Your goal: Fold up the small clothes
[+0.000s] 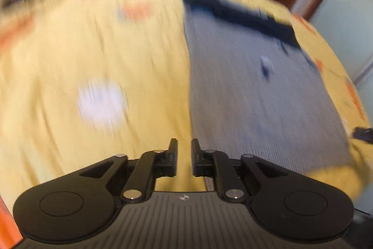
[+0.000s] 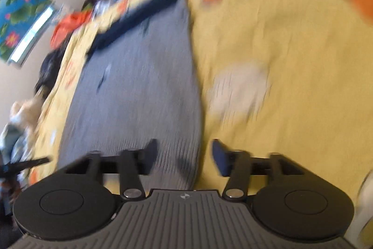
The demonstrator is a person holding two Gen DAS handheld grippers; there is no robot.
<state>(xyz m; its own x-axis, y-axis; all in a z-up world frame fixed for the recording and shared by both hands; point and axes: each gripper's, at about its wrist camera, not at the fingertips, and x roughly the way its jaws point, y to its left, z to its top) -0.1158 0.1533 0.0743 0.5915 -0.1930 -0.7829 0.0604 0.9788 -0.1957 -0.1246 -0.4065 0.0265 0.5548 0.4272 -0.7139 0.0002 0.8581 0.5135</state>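
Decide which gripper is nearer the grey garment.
Right. The right gripper hangs over the grey garment's edge; the left gripper hangs beside that edge, over the yellow sheet.

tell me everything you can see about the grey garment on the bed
The grey garment is a finely ribbed or striped knit-looking fabric with a dark navy band across its far end and a small pale tag-like mark near the middle. It lies spread flat on the yellow bedspread, one long edge straight. Neither gripper holds it: the left gripper and the right gripper show nothing between their jaws. Blur hides finer detail.
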